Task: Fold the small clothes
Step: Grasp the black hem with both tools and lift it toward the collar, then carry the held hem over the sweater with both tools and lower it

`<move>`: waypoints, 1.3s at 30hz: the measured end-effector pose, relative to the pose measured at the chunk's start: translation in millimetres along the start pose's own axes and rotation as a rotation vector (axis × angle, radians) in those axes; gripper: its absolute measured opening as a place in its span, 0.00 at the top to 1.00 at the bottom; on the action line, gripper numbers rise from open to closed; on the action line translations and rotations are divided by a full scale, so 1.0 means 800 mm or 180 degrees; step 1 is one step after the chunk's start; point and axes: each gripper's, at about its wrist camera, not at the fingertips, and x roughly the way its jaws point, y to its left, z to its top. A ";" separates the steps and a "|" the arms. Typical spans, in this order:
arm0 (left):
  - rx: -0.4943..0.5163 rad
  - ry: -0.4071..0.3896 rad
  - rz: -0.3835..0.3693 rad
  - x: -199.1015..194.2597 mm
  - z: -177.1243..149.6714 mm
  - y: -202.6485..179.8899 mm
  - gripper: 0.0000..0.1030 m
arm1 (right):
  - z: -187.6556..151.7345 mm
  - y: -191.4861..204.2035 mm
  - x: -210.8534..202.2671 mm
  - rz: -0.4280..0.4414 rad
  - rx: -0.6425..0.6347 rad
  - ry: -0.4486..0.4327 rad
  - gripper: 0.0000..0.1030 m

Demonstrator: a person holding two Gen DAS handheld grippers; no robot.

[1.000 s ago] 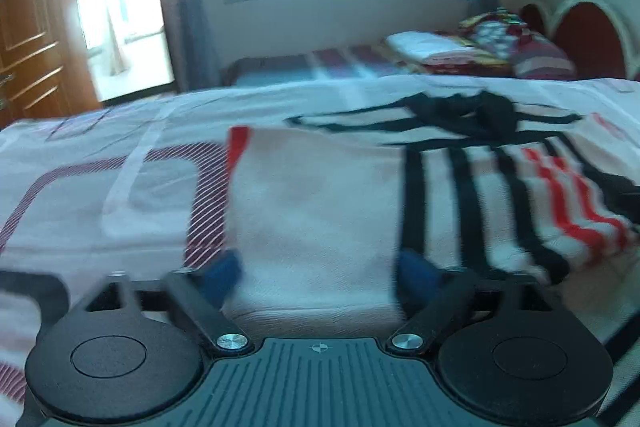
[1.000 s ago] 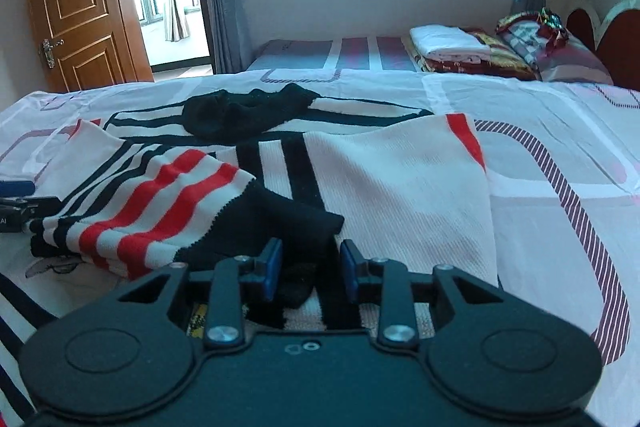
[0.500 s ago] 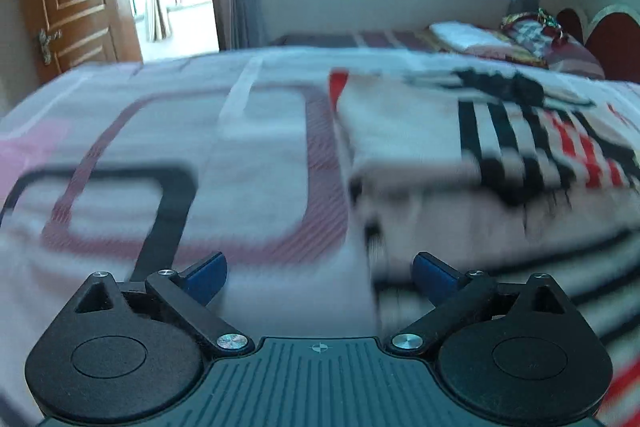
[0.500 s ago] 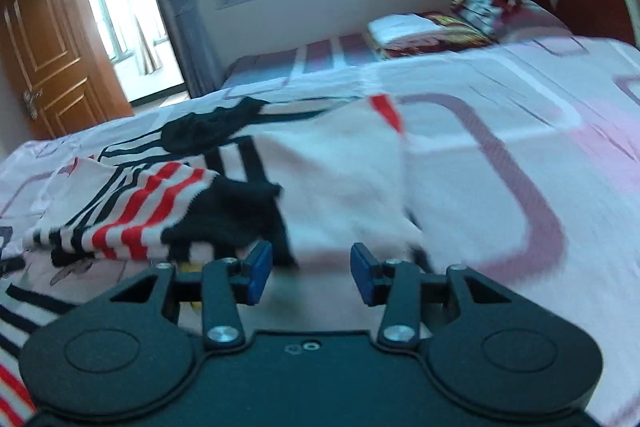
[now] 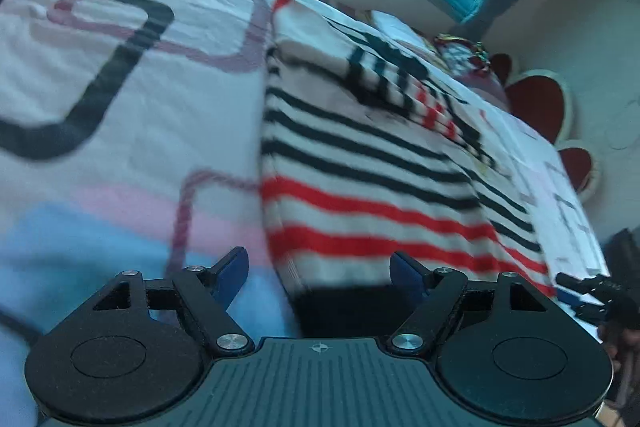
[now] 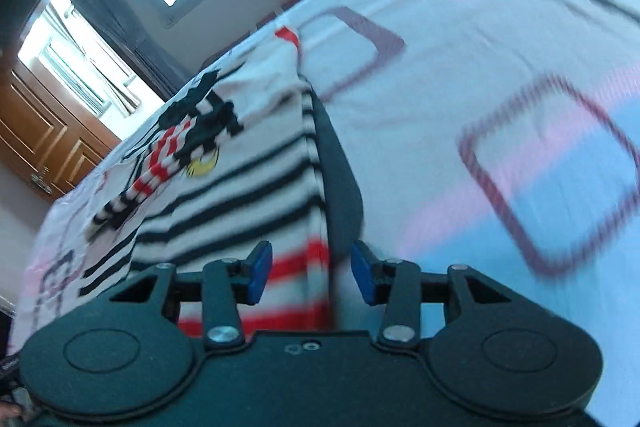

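The striped sweater (image 5: 372,179) lay at twelve o'clock; left gripper (image 5: 320,275), jaws just closing, and right gripper (image 6: 312,277) gaped empty. Pinch both hem corners evenly.

White sweater (image 5: 372,183), black and red stripes

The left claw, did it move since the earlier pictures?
Yes. The left claw was over the middle of the striped sweater; now it sits at the sweater's left edge by the bedsheet, rolled. Its jaws have been closing, gripping nothing.
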 end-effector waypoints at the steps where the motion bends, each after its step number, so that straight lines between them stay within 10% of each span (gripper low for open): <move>1: -0.0081 0.0018 -0.0097 -0.004 -0.009 0.001 0.25 | -0.007 -0.003 -0.006 0.0039 0.0038 0.0013 0.58; 15: -0.1152 0.0087 -0.0927 -0.012 -0.076 0.034 0.36 | -0.086 -0.028 -0.035 0.0800 0.0751 0.0246 0.61; 28: -0.0888 0.0116 -0.0842 0.012 -0.058 0.012 0.52 | -0.081 -0.020 0.002 0.0945 0.0744 0.0471 0.83; 32: -0.0678 0.0198 -0.0565 0.019 -0.055 0.002 0.93 | -0.079 -0.013 0.001 0.0814 0.0582 0.0477 0.93; 39: -0.0795 -0.0560 -0.0947 -0.040 -0.061 0.019 0.94 | -0.065 0.005 -0.051 0.0908 0.0244 0.0079 0.94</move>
